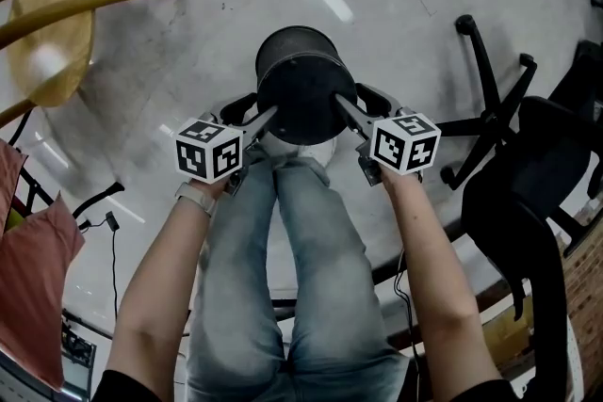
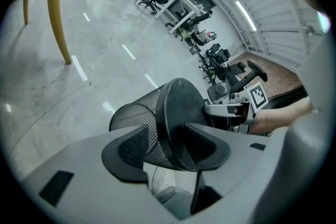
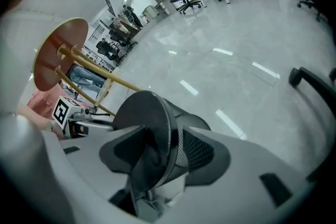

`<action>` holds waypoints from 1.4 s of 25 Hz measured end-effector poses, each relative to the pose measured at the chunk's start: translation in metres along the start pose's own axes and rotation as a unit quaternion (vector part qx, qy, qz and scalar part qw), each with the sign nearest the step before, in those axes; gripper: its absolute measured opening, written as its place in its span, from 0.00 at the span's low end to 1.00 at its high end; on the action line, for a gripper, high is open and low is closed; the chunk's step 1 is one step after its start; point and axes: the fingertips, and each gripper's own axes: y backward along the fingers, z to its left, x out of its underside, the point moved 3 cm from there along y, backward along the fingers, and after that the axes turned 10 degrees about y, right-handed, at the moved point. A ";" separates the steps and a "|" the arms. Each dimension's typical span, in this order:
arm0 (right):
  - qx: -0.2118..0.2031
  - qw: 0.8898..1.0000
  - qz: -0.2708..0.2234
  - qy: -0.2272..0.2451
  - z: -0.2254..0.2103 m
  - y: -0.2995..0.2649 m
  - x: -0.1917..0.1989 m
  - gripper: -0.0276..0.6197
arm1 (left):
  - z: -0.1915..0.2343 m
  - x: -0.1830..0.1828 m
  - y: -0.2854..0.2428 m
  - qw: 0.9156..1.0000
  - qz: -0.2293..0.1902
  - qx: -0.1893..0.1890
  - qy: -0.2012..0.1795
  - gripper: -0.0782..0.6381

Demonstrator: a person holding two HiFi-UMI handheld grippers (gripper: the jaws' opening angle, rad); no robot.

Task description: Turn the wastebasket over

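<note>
- Centre of frame: basket [image 1: 300, 85] base-up, so flip looks done
- Left gripper [image 1: 259, 110] and right gripper [image 1: 350, 101] straddle its base rim on opposite sides for balance, jaws spread, not pinching

No legible text, brand name, number or sign is found in any of the three views. The only printed marks are black-and-white square coded patterns, which carry no letters or digits. They stand on the faces of the white marker cube [image 1: 208, 149] of the left gripper [image 1: 259, 108] and of the matching white marker cube [image 1: 406, 143] of the right gripper [image 1: 350, 101], and one pattern on each cube also shows, small, in the opposite gripper view.
</note>
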 end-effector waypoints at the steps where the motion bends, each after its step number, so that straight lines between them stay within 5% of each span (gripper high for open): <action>1: 0.000 1.000 -0.006 -0.007 -0.001 0.001 0.000 0.37 | 0.000 0.000 0.001 1.000 -0.001 0.001 0.004 0.40; 9: -0.007 0.998 0.036 -0.045 0.011 -0.011 -0.006 0.37 | 0.008 0.007 0.021 0.998 0.046 -0.015 0.049 0.34; 18: -0.028 0.997 0.048 -0.044 0.017 -0.038 -0.050 0.38 | -0.002 0.018 0.047 0.994 0.096 0.027 0.050 0.32; 25: -0.080 0.995 0.061 -0.016 -0.013 -0.059 -0.109 0.38 | -0.031 -0.024 0.036 0.990 0.027 0.065 0.125 0.35; 35: -0.139 0.983 0.109 -0.047 -0.068 -0.075 -0.143 0.36 | -0.056 -0.089 0.016 0.991 -0.080 0.071 0.082 0.37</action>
